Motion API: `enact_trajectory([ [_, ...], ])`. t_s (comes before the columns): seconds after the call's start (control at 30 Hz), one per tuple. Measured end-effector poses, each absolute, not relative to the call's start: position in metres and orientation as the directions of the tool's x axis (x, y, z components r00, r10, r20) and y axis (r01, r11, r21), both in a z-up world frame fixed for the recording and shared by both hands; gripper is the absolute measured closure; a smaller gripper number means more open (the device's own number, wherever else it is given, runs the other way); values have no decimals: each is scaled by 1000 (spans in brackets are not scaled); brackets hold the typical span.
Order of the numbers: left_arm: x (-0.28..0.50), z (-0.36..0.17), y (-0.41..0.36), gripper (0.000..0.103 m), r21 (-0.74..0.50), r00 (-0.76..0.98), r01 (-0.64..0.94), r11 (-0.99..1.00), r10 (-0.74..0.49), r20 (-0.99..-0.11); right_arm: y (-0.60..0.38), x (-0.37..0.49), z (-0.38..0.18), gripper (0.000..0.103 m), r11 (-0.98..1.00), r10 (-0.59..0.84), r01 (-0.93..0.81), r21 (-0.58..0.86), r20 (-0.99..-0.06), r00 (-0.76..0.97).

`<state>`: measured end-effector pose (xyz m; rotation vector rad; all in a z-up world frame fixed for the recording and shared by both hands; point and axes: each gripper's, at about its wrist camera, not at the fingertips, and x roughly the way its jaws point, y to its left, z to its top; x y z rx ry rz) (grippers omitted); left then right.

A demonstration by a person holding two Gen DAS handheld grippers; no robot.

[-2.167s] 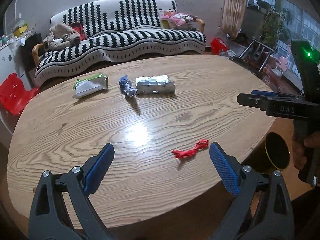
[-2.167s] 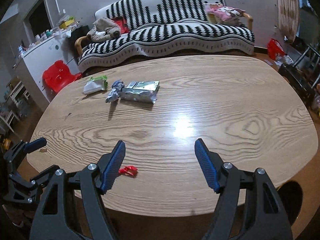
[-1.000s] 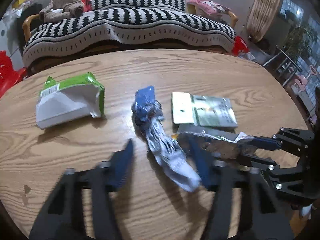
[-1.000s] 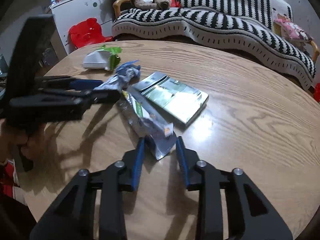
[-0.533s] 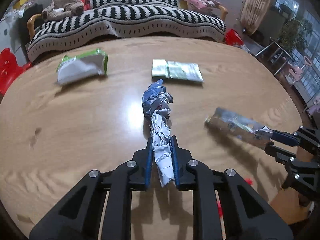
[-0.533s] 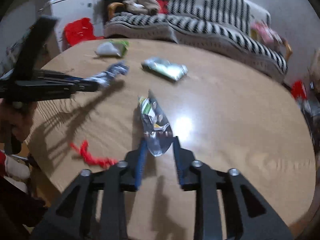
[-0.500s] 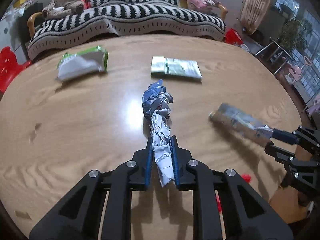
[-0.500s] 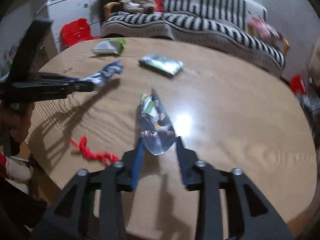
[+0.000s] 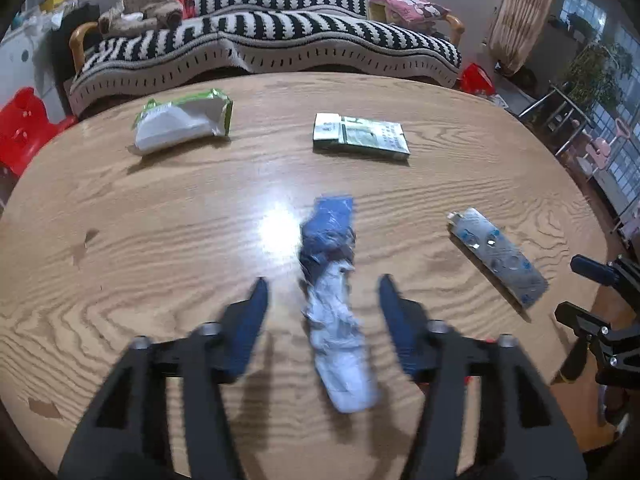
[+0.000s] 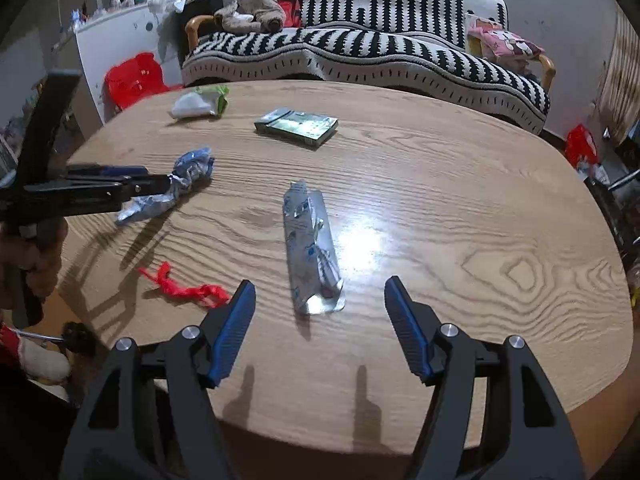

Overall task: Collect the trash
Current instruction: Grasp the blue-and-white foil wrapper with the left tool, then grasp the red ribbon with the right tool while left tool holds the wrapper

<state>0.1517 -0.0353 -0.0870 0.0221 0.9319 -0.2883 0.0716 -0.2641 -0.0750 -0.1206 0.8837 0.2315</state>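
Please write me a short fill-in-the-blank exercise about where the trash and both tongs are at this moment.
1. The left tongs are ____, standing on either side of the crumpled blue-and-white wrapper.
2. The flat silver foil wrapper lies on the oval wooden table, in front of the ____ tongs.
3. The twisted ____ scrap lies near the table's edge.
4. The white packet with green trim lies to the ____ of the flat green-and-white box.

Missing words: open; right; red; left

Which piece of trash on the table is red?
The thin twisted red scrap, near the table's front edge. The other wrappers are blue, silver or green and white.
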Motion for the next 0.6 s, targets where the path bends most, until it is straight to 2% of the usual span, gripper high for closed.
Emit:
enact_trajectory([
  [0.23,171,-101,-48,42,-85,552,269,959,-226,-803,-242,100,-85,39,952,86,-282,-119,-780,620],
  [0.27,173,-106,-51,44,-89,541,275,957,-231,-809,-240,103,-86,41,950,81,-285,-128,-780,620],
  [0.3,174,-108,-53,54,-92,534,278,956,-233,-813,-240,104,-87,41,950,82,-286,-127,-781,619],
  [0.4,173,-111,-59,73,-65,538,292,954,-220,-813,-240,108,-88,43,950,89,-288,-118,-785,613],
  [0.6,169,-108,-58,75,-64,549,288,955,-220,-806,-232,100,-92,43,931,54,-316,-183,-788,614],
])
